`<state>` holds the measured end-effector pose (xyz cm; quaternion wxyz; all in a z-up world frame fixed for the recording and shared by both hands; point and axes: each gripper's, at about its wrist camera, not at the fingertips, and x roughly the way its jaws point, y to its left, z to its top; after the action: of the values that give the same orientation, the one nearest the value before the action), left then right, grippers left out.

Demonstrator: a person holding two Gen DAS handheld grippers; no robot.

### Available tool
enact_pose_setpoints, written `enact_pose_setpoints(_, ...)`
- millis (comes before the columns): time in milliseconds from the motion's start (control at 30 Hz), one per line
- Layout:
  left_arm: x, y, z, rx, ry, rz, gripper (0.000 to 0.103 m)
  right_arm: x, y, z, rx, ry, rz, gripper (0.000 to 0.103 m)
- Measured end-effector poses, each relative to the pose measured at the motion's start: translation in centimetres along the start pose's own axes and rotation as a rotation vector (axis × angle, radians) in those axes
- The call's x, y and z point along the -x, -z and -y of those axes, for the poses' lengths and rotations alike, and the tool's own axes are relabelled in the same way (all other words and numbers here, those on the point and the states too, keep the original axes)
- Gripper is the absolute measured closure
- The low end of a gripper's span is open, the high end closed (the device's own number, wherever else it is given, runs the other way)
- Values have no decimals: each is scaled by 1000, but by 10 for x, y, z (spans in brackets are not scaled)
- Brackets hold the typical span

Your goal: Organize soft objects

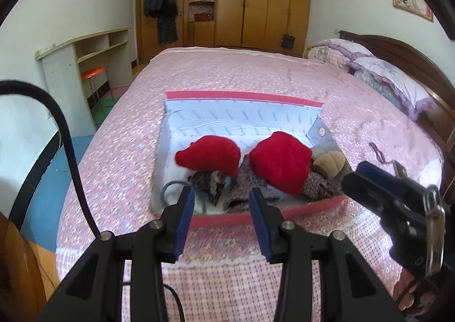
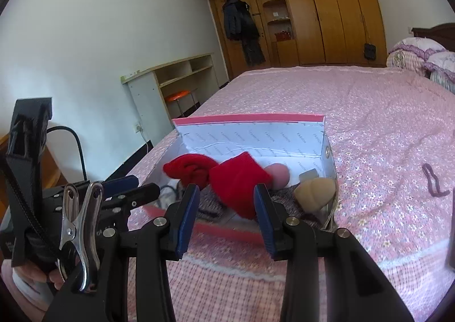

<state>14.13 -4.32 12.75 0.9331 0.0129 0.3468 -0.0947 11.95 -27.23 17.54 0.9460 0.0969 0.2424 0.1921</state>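
the left gripper (image 1: 222,202) hangs with jaws apart and nothing between them, just short of the box's (image 1: 244,115) near red rim; the right gripper (image 2: 226,199) is likewise open and empty; inside the box two red plush pieces (image 1: 209,157) (image 1: 281,164) lie side by side on dark knit cloth (image 1: 247,188), a tan plush toy (image 1: 331,162) at their 3 o'clock; the box rests on the pink floral bed (image 1: 227,71).

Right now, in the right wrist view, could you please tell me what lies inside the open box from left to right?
Rolled red plush piece → red plush piece → pink ball → beige plush toy.
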Motion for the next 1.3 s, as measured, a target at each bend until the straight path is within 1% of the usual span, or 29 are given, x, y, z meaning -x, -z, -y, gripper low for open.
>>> enact_pose_setpoints(167,17,10,-6,20,-14,2,61,17,5,-20,44,-4,23,62)
enact_pose_setpoints(367,38,22,-12,37,-27,8,61,36,10,-35,54,-11,50,62)
enact_pose_setpoints(467,48,27,-12,37,-41,12,61,46,15,-42,58,-1,58,58)
enact_pose_setpoints(533,54,31,-12,36,-45,14,60,51,18,-44,55,1,61,57)
enact_pose_setpoints(800,74,49,-7,37,-27,22,58,64,39,-50,58,61,51,56)
enact_pose_setpoints(867,74,51,-5,40,-23,22,58,65,44,-47,49,86,44,53)
enact_pose_setpoints(933,72,53,-3,42,-17,16,58,65,47,-43,40,114,38,46)
enact_pose_setpoints(1300,37,68,7,25,-45,-20,58,41,67,-24,25,189,-25,45)
